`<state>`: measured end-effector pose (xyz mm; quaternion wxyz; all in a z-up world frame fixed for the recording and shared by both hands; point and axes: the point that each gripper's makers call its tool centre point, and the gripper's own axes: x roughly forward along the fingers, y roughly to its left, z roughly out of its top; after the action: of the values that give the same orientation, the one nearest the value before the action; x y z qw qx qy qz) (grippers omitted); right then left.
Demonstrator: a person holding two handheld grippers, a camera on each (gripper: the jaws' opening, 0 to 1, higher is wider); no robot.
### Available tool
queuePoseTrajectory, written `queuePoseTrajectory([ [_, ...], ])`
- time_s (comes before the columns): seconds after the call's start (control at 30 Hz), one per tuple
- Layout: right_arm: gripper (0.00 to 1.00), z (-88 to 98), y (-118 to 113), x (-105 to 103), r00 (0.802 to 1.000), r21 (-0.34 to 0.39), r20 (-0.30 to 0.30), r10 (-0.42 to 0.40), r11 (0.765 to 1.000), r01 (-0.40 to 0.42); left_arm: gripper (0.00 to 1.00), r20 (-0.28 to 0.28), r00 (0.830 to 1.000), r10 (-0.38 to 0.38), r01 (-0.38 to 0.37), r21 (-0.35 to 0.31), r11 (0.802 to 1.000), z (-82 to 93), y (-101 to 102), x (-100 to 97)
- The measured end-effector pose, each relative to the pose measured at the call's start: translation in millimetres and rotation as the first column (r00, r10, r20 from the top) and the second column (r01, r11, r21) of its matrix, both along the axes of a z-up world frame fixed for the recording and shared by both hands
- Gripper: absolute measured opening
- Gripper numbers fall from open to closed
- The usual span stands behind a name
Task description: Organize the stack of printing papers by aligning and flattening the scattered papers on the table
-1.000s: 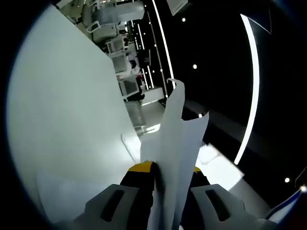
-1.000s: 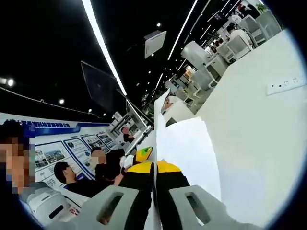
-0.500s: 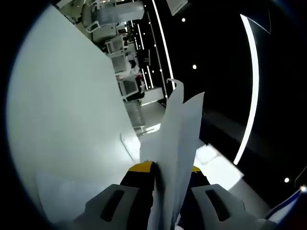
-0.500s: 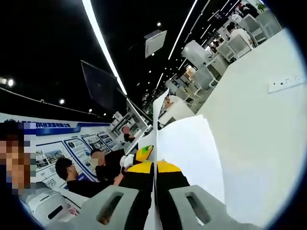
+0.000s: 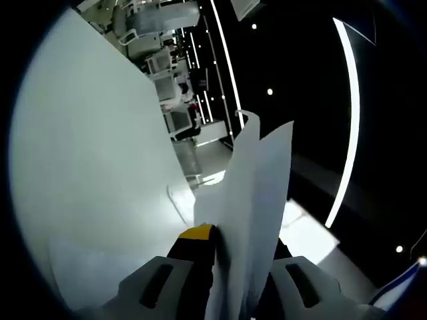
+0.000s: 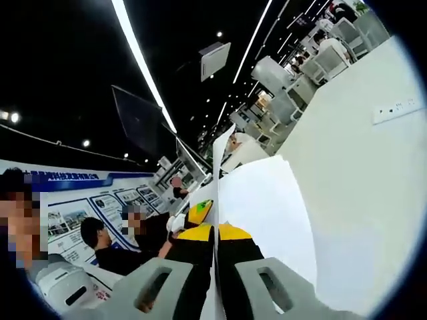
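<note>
Here and there the two views differ: the right gripper view takes in people (image 6: 100, 243) seated by a blue poster wall (image 6: 73, 200) and a socket strip (image 6: 398, 110) on the white table (image 6: 360, 200), while the left gripper view has bare table (image 5: 87, 167) and distant office desks (image 5: 163, 67). Both grippers are clenched on the papers: the left gripper (image 5: 227, 267) pinches sheets (image 5: 253, 193) that rise fanned between its jaws, and the right gripper (image 6: 215, 250) grips the stack (image 6: 263, 200) edge-on, apparently lifted off the table.

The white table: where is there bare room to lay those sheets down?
The table is bare beside the papers in the left gripper. In the right gripper view it is bare between the held sheets and the power socket.
</note>
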<state>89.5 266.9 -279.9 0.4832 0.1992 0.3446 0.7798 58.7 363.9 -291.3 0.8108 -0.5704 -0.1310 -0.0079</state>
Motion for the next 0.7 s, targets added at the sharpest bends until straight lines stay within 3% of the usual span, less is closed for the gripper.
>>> queuePoseTrajectory([
  [0.7, 0.00, -3.3, 0.7, -5.7, 1.000, -0.004, -0.018, 0.000, 1.000, 0.000, 0.15, 0.004, 1.000, 0.000, 0.000, 0.032, 0.999, 3.4, -2.8, 1.1],
])
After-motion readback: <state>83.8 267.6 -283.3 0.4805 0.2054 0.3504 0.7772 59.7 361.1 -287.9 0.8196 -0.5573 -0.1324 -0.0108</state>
